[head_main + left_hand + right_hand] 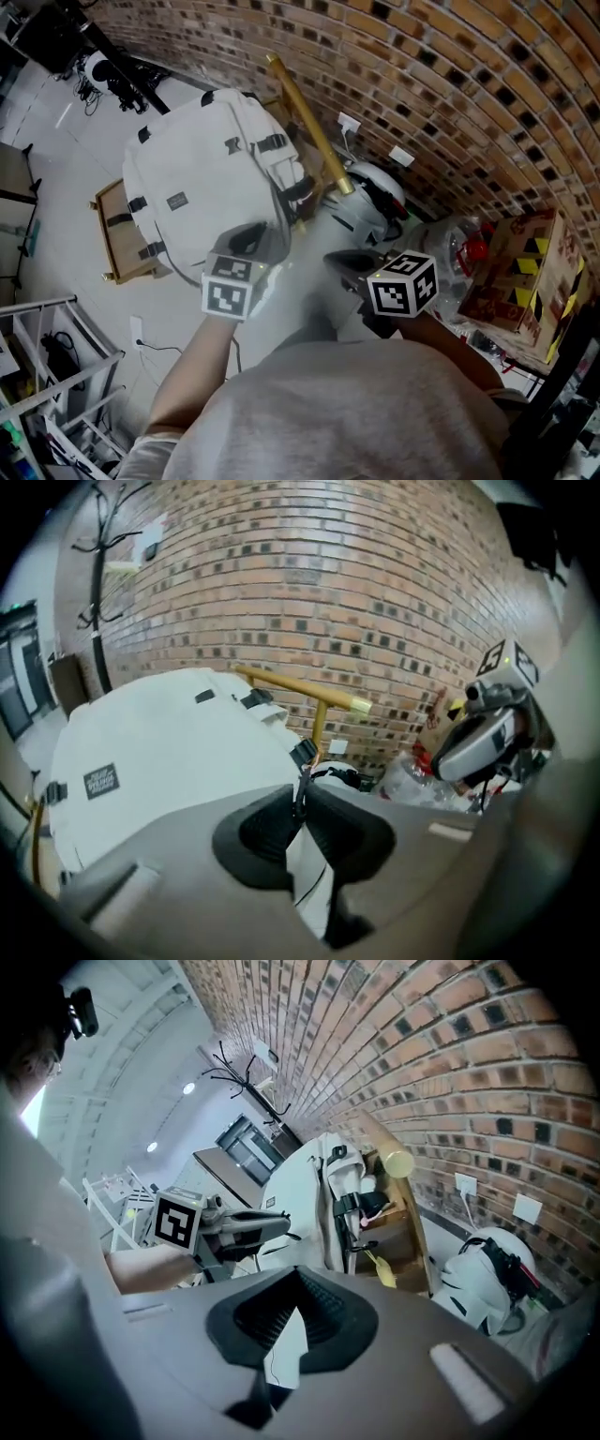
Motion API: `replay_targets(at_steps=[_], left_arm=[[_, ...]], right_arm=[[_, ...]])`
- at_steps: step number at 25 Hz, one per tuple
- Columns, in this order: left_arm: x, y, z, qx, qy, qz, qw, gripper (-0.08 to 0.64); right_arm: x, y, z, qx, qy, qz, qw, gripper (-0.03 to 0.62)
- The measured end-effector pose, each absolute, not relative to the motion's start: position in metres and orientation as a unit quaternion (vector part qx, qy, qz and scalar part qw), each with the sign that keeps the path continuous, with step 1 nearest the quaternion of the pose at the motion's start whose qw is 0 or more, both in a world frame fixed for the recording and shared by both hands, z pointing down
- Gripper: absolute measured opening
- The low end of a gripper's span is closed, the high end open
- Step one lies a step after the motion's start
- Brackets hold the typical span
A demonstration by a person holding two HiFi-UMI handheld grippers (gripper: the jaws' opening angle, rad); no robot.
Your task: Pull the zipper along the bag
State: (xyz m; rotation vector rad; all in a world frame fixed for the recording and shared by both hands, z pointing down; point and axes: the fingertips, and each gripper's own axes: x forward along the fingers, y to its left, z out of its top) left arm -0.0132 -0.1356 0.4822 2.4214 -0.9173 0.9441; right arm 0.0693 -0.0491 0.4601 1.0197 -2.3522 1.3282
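A white backpack (202,178) stands on a wooden chair, its front facing up in the head view. My left gripper (251,242) is at the bag's lower right edge. In the left gripper view its pads (272,827) press together on a thin black zipper pull (301,797) that hangs from the backpack (169,752). My right gripper (349,262) hovers to the right of the bag, apart from it. In the right gripper view the right gripper (298,1290) is shut with nothing between its jaws, and the left gripper (267,1226) shows against the backpack (300,1185).
A wooden chair (117,234) with a yellow pole (309,122) carries the bag against a brick wall (450,84). A white helmet (370,197) lies on the floor to the right, then plastic bags and a cardboard box (525,272). A metal rack (47,375) stands lower left.
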Motion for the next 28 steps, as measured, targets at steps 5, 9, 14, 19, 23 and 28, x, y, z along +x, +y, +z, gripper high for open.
replay_targets(at_steps=[5, 9, 14, 19, 23, 28], left_arm=[[-0.039, -0.132, 0.486, 0.841, -0.36, 0.252, 0.317, 0.041], [-0.049, -0.131, 0.488, 0.832, -0.369, 0.221, 0.349, 0.041], [-0.055, -0.128, 0.492, 0.828, -0.375, 0.213, 0.358, 0.041], [-0.057, -0.125, 0.493, 0.828, -0.375, 0.209, 0.362, 0.041], [-0.057, -0.123, 0.495, 0.827, -0.374, 0.209, 0.363, 0.04], [-0.058, -0.123, 0.495, 0.826, -0.375, 0.204, 0.369, 0.04]], right_arm=[[0.045, -0.063, 0.464, 0.332, -0.819, 0.444, 0.147, 0.002], [0.031, -0.079, 0.471, 0.326, -0.827, 0.427, 0.166, 0.002], [0.014, -0.099, 0.485, 0.319, -0.83, 0.419, 0.186, 0.002], [-0.001, -0.121, 0.493, 0.312, -0.836, 0.403, 0.205, 0.079], [-0.003, -0.136, 0.498, 0.322, -0.832, 0.405, 0.201, 0.137], [-0.007, -0.15, 0.508, 0.327, -0.826, 0.413, 0.201, 0.152]])
